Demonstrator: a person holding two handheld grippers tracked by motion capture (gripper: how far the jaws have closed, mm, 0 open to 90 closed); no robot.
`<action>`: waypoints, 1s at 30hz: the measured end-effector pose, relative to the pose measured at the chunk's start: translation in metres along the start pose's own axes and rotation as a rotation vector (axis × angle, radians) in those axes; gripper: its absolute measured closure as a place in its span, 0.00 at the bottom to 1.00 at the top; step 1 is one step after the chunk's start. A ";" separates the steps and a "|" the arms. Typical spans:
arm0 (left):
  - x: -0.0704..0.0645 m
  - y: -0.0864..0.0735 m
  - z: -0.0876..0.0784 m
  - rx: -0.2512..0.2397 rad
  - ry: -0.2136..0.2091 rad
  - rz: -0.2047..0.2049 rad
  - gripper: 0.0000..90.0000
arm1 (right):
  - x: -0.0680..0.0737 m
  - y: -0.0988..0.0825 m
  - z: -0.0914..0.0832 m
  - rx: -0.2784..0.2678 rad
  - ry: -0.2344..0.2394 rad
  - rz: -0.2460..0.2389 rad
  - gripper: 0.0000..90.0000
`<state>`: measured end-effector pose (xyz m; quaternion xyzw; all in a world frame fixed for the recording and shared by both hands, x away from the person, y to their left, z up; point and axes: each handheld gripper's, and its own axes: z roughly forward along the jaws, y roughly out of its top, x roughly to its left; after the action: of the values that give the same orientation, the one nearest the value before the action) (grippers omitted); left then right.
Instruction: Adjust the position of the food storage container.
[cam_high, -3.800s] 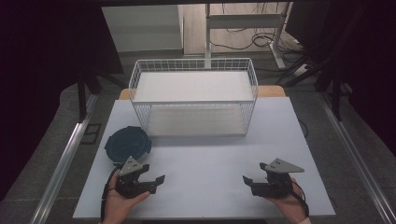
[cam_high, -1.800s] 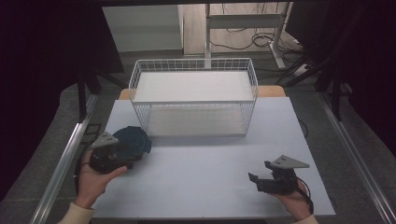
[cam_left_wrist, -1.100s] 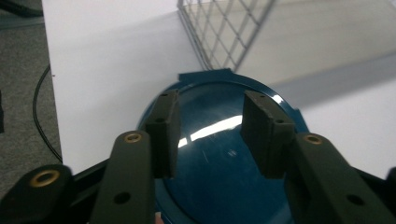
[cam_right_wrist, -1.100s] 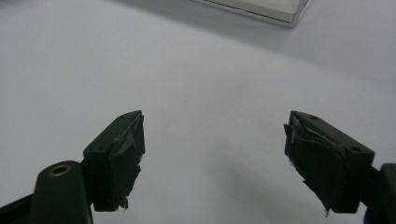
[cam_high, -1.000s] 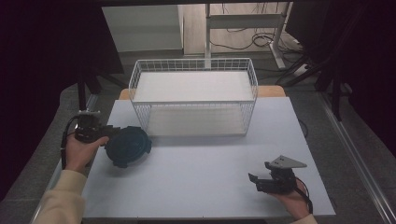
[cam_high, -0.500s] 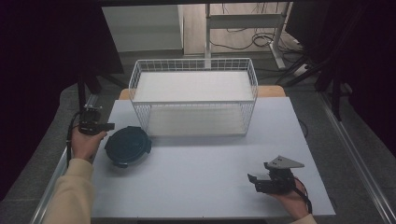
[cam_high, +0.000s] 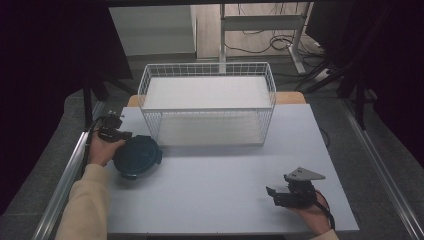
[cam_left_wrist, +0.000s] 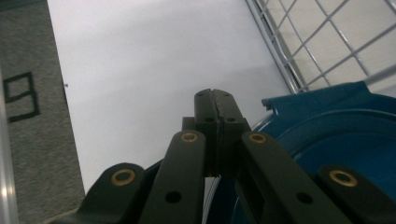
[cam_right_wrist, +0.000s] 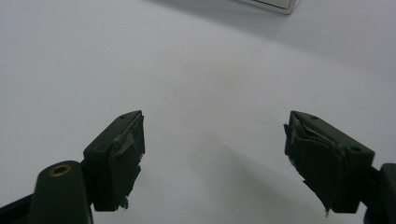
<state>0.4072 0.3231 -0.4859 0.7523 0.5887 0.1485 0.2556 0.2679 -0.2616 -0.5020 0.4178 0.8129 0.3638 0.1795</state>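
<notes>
A round dark-blue dish (cam_high: 137, 156) lies on the white table (cam_high: 225, 170) at the left, in front of the wire basket. My left gripper (cam_high: 124, 135) sits at the dish's far-left rim, held by a hand in a cream sleeve. In the left gripper view its jaws (cam_left_wrist: 213, 100) are pressed together at the tips, with the blue dish (cam_left_wrist: 336, 140) close on their right; I cannot tell whether the rim is caught lower down. My right gripper (cam_high: 274, 195) rests near the front right of the table. Its jaws (cam_right_wrist: 215, 154) stand apart with only bare table between them.
A white wire basket (cam_high: 207, 107) stands at the back middle of the table, its mesh (cam_left_wrist: 327, 42) just beyond the dish. A metal rail (cam_high: 67, 175) runs along the table's left edge, with grey floor past it. Desk legs and cables show behind the basket.
The left hand has swung from the table's front round to the left side of the dish and come down against its rim. The right hand has stayed put.
</notes>
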 end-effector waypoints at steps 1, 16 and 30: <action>0.000 0.000 0.000 0.000 0.000 0.000 1.00 | 0.000 0.000 0.000 0.003 -0.002 0.000 0.22; -0.025 -0.006 -0.007 0.063 -0.060 0.092 1.00 | 0.000 0.000 0.001 0.010 -0.004 0.001 0.22; -0.045 -0.032 -0.020 0.057 -0.164 0.081 1.00 | 0.002 0.001 0.002 0.020 0.015 0.018 0.22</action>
<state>0.3590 0.2893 -0.4836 0.7920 0.5390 0.0797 0.2753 0.2683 -0.2589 -0.5028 0.4242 0.8140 0.3604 0.1659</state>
